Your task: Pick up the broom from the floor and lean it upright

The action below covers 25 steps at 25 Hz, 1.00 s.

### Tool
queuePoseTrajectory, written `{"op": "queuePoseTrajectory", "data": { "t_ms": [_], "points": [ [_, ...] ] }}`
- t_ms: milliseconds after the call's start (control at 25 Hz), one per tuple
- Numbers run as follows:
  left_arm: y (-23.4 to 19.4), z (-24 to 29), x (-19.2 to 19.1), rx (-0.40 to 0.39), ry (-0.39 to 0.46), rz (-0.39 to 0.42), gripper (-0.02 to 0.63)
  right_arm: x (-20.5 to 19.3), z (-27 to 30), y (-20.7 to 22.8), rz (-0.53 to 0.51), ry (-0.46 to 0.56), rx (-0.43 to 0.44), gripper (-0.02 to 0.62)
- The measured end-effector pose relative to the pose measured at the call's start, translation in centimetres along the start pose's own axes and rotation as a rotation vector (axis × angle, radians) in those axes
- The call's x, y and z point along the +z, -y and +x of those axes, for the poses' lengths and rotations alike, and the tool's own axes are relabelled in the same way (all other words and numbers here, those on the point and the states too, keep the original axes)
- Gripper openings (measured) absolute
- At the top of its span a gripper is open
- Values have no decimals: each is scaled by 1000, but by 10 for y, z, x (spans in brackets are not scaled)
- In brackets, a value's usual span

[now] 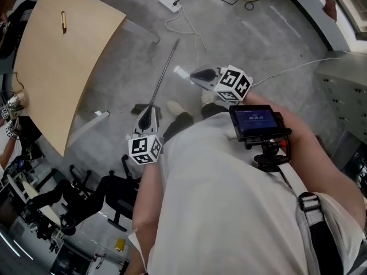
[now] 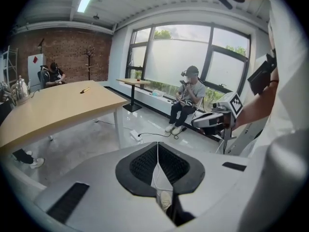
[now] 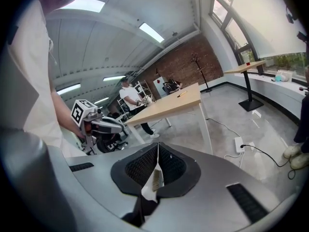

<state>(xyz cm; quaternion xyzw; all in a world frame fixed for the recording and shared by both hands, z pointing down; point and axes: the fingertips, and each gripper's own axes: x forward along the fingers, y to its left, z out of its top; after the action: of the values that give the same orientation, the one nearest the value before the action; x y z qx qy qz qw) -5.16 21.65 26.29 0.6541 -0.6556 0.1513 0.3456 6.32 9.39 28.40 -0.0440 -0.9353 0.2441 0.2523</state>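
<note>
Grey concrete floor (image 1: 246,44), seen from above past the wearer's white shirt (image 1: 229,199).

Broom (image 1: 165,71): lies flat on the floor. Its thin handle runs from near the white power strip (image 1: 169,3) toward the person. The near end is hidden behind the left gripper, so its head cannot be made out there.

Left gripper (image 1: 149,112): held low over the handle's near end, pointing forward and down. In the left gripper view its pads meet along a closed seam with nothing between them. Only floor and a shoe (image 2: 165,200) show through the slot below.

Right gripper (image 1: 195,75): right of the handle and apart from it, tip just beside a small white piece (image 1: 180,71) on the floor. In the right gripper view its pads are likewise pressed together and empty. Tan bristles (image 3: 156,179) set in white show through the slot beneath them. Whether these belong to the broom cannot be told.

Neither gripper holds the broom.

Tan wooden table (image 1: 57,73): left of the broom, with a small pen-like object (image 1: 63,22) on its top.

Black chair (image 1: 106,196): lower left, near the table's edge.
</note>
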Motion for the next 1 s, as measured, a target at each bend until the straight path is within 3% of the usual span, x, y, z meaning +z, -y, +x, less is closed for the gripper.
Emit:
{"op": "queuePoseTrajectory", "data": {
  "t_ms": [200, 360, 600, 1000],
  "points": [
    [8, 25, -3, -79, -46, 11, 11, -10, -9, 21, 52, 3, -59, 18],
    [19, 46, -23, -172, -107, 24, 11, -48, -15, 37, 114, -34, -122, 18],
    [-45, 72, -58, -267, -211, 41, 11, -91, 24, 42, 246, -108, -222, 18],
    [-103, 146, -114, -351, -339, 149, 11, -133, 59, 77, 266, -144, -283, 18]
  ]
}}
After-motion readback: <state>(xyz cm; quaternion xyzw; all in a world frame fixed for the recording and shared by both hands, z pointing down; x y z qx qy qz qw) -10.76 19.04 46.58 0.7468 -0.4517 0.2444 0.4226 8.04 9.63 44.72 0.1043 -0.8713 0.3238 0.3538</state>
